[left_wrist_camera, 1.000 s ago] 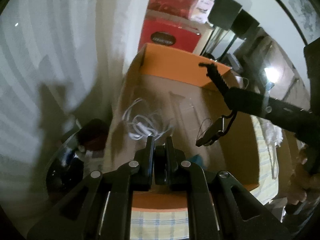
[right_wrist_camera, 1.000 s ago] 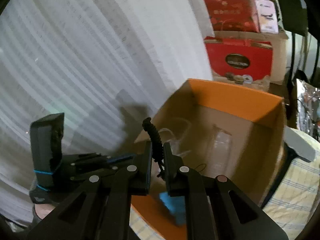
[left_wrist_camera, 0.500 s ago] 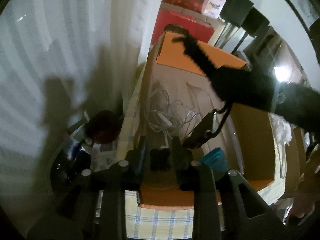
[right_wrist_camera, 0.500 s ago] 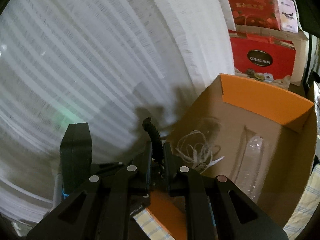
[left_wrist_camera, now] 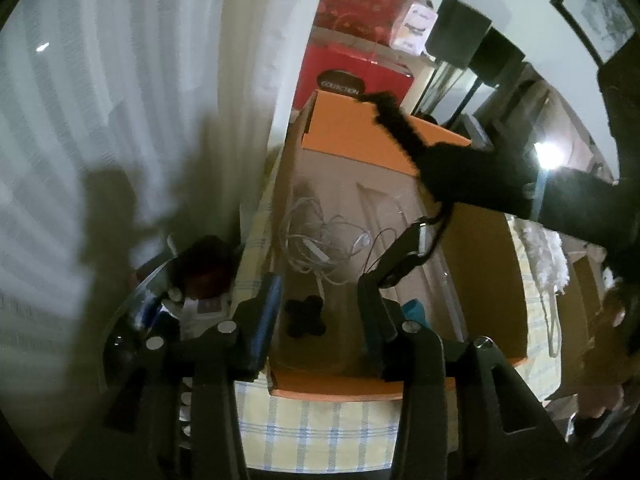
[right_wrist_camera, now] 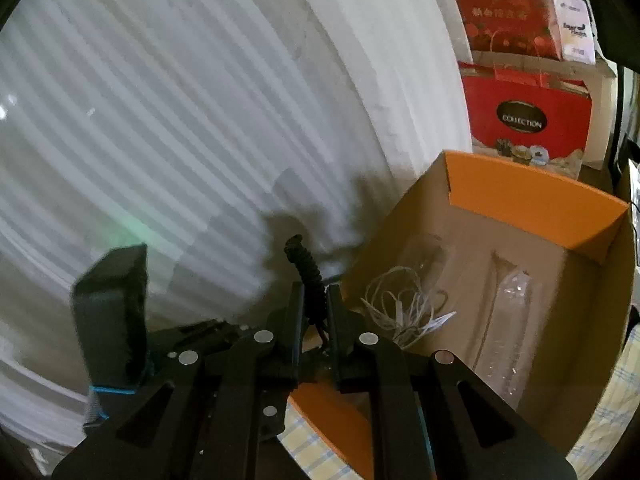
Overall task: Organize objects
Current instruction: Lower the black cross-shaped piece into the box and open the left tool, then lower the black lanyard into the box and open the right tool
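- The right tool (right_wrist_camera: 315, 312) has its fingers pinched on a black braided cord (right_wrist_camera: 306, 270); the cord's upper end sticks up above the fingers, and its lower part is hidden behind them.
- In the left wrist view the cord (left_wrist_camera: 394, 122) runs on below the right tool (left_wrist_camera: 472, 178) to a dark clip-like piece (left_wrist_camera: 404, 254) hanging over the box; what that piece is cannot be made out.
- The left tool (left_wrist_camera: 320, 314) stands partly open, its jaws having just been widening, with nothing pressed between them. A small black lumpy object (left_wrist_camera: 306, 314) lies on the box floor in the gap; its kind is unclear.
- The orange cardboard box (left_wrist_camera: 360, 136) stands open on a yellow checked cloth (left_wrist_camera: 320, 424) over the bench. A tangle of white cable (left_wrist_camera: 320, 240) lies at the far left of its floor, clear plastic packaging (right_wrist_camera: 506, 328) to the right.
- A teal object (left_wrist_camera: 414, 310) at the near wall is mostly hidden by the left tool's right finger.
- The white curtain (right_wrist_camera: 200, 120) hangs just left of the box; the middle of the box floor is bare.
- A red carton (right_wrist_camera: 524, 120) beyond the box reads "COLLECTION".
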